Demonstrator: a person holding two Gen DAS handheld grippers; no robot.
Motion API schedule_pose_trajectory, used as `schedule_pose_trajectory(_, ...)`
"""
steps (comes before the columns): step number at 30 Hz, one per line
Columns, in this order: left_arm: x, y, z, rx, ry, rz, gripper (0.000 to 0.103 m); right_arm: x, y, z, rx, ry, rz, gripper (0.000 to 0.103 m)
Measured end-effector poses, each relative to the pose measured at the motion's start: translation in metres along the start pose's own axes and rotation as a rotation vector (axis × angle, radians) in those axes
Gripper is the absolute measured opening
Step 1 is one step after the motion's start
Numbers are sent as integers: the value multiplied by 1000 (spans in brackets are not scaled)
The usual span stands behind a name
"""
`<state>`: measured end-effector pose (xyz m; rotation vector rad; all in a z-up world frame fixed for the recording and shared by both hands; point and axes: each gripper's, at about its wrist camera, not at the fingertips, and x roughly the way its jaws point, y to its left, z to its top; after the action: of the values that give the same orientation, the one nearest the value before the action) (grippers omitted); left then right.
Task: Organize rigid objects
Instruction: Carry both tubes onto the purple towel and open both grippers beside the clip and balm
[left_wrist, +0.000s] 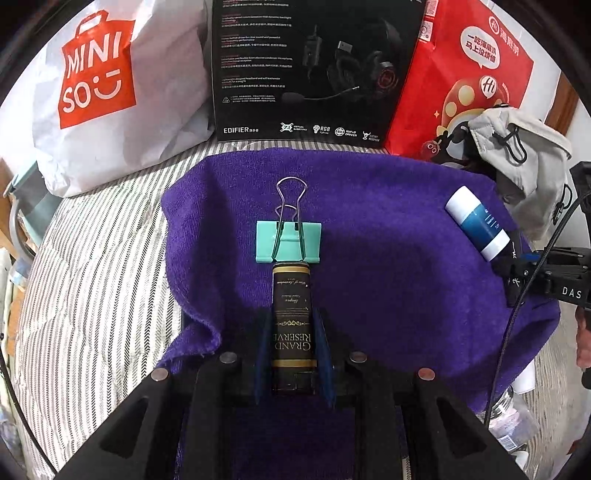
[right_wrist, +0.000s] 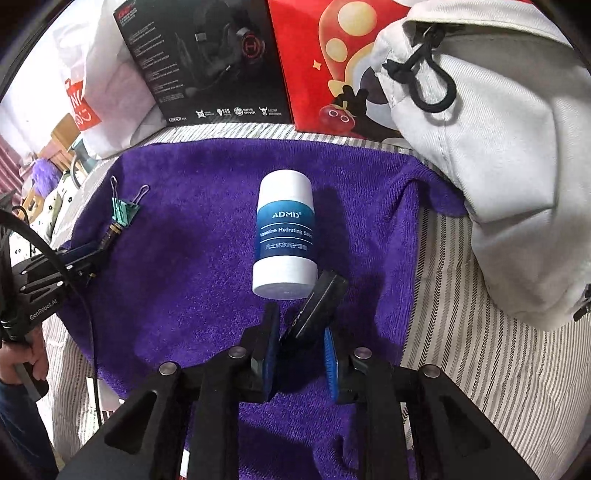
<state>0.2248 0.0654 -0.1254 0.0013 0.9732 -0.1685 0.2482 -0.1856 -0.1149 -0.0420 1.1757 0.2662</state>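
Note:
My left gripper (left_wrist: 291, 317) is shut on a small black bottle (left_wrist: 292, 310) with a gold "Grand Reserve" label. The bottle's far end touches a teal binder clip (left_wrist: 288, 242) lying on the purple towel (left_wrist: 388, 277). The right wrist view shows this same pair at the left, the left gripper (right_wrist: 99, 251) and the binder clip (right_wrist: 123, 212). My right gripper (right_wrist: 301, 325) is shut on a flat black object (right_wrist: 319, 302), held tilted. Its tip rests against a white and blue balm tube (right_wrist: 285, 236) lying on the towel (right_wrist: 184, 277). The left wrist view has the balm tube (left_wrist: 476, 223) at the right.
Along the back stand a white MINISO bag (left_wrist: 99, 85), a black headset box (left_wrist: 314, 66) and a red bag (left_wrist: 461, 74). A grey drawstring pouch (right_wrist: 498, 147) crowds the towel's right side. A striped sheet (left_wrist: 92, 258) lies under the towel. A person's hand (right_wrist: 22, 354) holds the left gripper.

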Motion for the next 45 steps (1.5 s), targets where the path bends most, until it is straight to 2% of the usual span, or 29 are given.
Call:
schedule_pose_trajectory(6, -2, -6, -5, 29, -2, 34, 24, 1, 1, 1, -27, 16, -15, 23)
schedule_pose_trajectory(8, -3, -7, -6, 36, 3, 34, 28, 0, 2, 0, -39, 27, -27, 23)
schedule_pose_trajectory(13, -3, -16, -11, 57, 10, 30, 48, -1, 6, -3, -62, 42, -54, 24)
schedule_pose_trajectory(14, -4, -19, -12, 63, 14, 39, 50, 0, 7, -3, -70, 47, -61, 24)
schedule_pose_trajectory(16, -5, -21, -14, 62, 16, 46, 52, 0, 11, -5, -89, 59, -78, 26)
schedule_pose_trajectory(19, -5, -21, -16, 59, 25, 38, 59, 1, 14, -6, -103, 73, -83, 34)
schedule_pose_trajectory(20, -6, -21, -17, 58, 32, 42, 59, 1, 15, -7, -106, 78, -88, 39)
schedule_pose_trajectory(29, -17, -15, -24, 6, 42, 26, 61, -11, 20, -18, -109, 86, -89, 41)
schedule_pose_trajectory(31, -22, -14, -26, -5, 32, 22, 65, -18, 20, -22, -101, 76, -88, 41)
schedule_pose_trajectory(33, -28, -13, -27, -19, 24, 26, 67, -27, 18, -26, -90, 60, -94, 50)
schedule_pose_trajectory(39, -62, -19, -34, -12, -15, 43, 69, -69, 14, -44, -21, -25, -74, 50)
schedule_pose_trajectory(42, -87, -27, -42, -4, -57, 9, 70, -92, 16, -57, 4, -84, -49, 51)
schedule_pose_trajectory(45, -100, -37, -52, -6, -58, -35, 71, -111, 15, -75, 41, -121, -23, 52)
